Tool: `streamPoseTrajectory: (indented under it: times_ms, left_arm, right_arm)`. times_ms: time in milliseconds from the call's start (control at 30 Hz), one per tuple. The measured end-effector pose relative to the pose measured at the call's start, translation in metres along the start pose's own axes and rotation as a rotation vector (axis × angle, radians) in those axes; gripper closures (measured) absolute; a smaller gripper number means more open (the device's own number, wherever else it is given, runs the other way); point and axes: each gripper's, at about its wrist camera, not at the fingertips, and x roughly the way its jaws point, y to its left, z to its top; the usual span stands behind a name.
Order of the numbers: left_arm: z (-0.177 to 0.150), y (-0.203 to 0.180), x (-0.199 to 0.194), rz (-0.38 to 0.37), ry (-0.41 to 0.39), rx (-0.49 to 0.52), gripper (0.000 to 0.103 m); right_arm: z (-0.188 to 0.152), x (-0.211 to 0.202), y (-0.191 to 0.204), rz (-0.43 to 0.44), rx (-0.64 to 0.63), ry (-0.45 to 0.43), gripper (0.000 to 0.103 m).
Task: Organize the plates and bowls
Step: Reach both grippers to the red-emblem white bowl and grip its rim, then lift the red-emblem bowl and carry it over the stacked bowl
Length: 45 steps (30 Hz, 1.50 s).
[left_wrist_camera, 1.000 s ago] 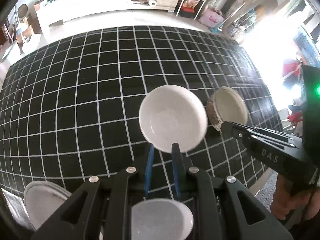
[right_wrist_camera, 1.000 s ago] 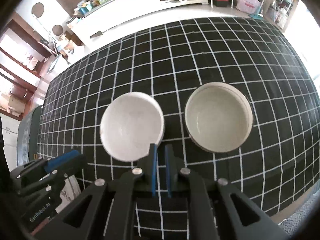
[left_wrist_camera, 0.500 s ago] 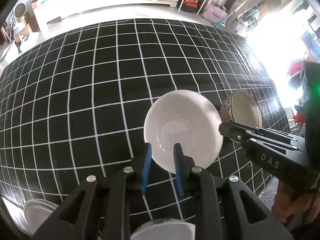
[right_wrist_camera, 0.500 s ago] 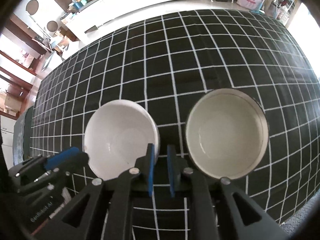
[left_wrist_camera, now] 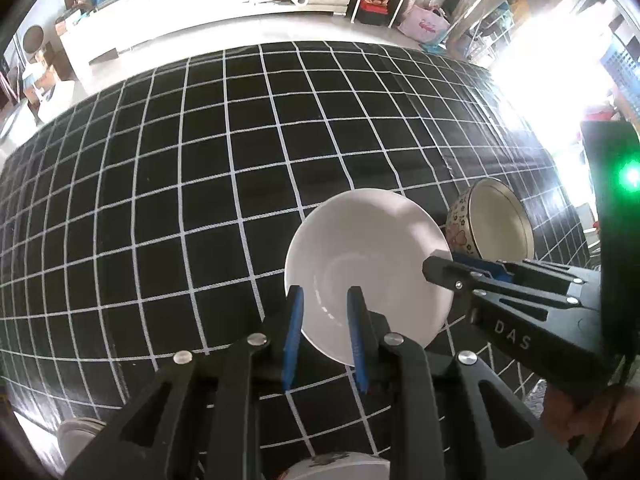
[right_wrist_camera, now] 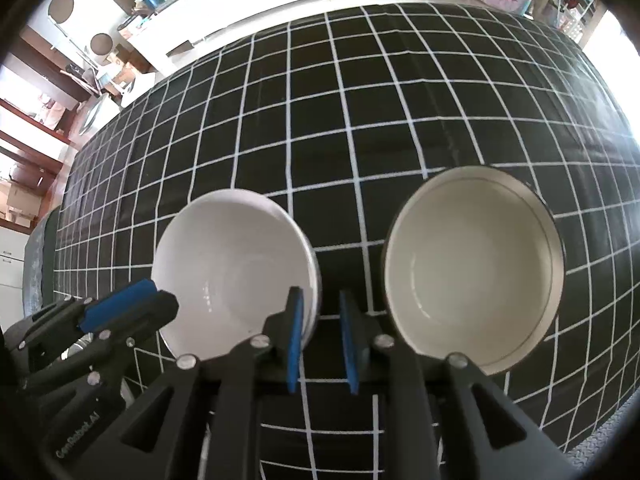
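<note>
Left gripper [left_wrist_camera: 323, 300]: jaws are parted, nothing clamped; the near rim of the white bowl [left_wrist_camera: 366, 268] is straddled, one blue pad outside the wall, the other over the inside. Right gripper [right_wrist_camera: 322, 304]: jaws are likewise apart and empty, set over the gap between the white bowl [right_wrist_camera: 234, 268] and the cream patterned bowl [right_wrist_camera: 474, 268], its left pad against the white bowl's right rim. Both bowls are seen upright on the black checked tablecloth [left_wrist_camera: 200, 180], side by side, near but apart. More dishes are partly visible at the bottom edge of the left wrist view, a pale plate edge [left_wrist_camera: 80, 434] and a white rim [left_wrist_camera: 340, 464]; detail cannot be told.

Step in hand is judged as the approach to grasp the white bowl's rim, not yet closed. Next, the left jaws need to be shut on the rim and the bowl lifted level, presumably to be nested with the other dishes; slip of the glazed wall is a risk.

Compared with a second ago, both grippers are seen closer and lower; the white bowl is now larger in frame and reached by the pads, and the jaws are slightly wider.
</note>
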Motion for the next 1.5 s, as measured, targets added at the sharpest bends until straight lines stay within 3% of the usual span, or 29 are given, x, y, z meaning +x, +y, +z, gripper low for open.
streamPoseTrajectory:
  times_ms: [700, 900, 1067, 1200, 1500]
  left_arm:
    - [0.002, 0.002, 0.020, 0.045, 0.005, 0.008, 0.083]
    - [0.002, 0.001, 0.032, 0.085, 0.009, 0.013, 0.096]
    - [-0.001, -0.004, 0.039, 0.124, 0.016, 0.050, 0.097]
    - [-0.010, -0.002, 0.040, 0.122, 0.029, 0.046, 0.097]
    - [-0.050, -0.003, 0.034, 0.195, 0.040, 0.090, 0.097]
  right_arm:
    - [-0.002, 0.006, 0.001, -0.004, -0.015, -0.014, 0.081]
    - [-0.009, 0.008, 0.007, -0.005, -0.047, -0.021, 0.083]
    - [-0.017, 0.010, 0.018, -0.048, -0.074, -0.033, 0.085]
    - [-0.027, 0.009, 0.022, -0.038, -0.071, -0.025, 0.085]
    - [-0.056, 0.005, 0.037, -0.033, -0.071, -0.009, 0.085]
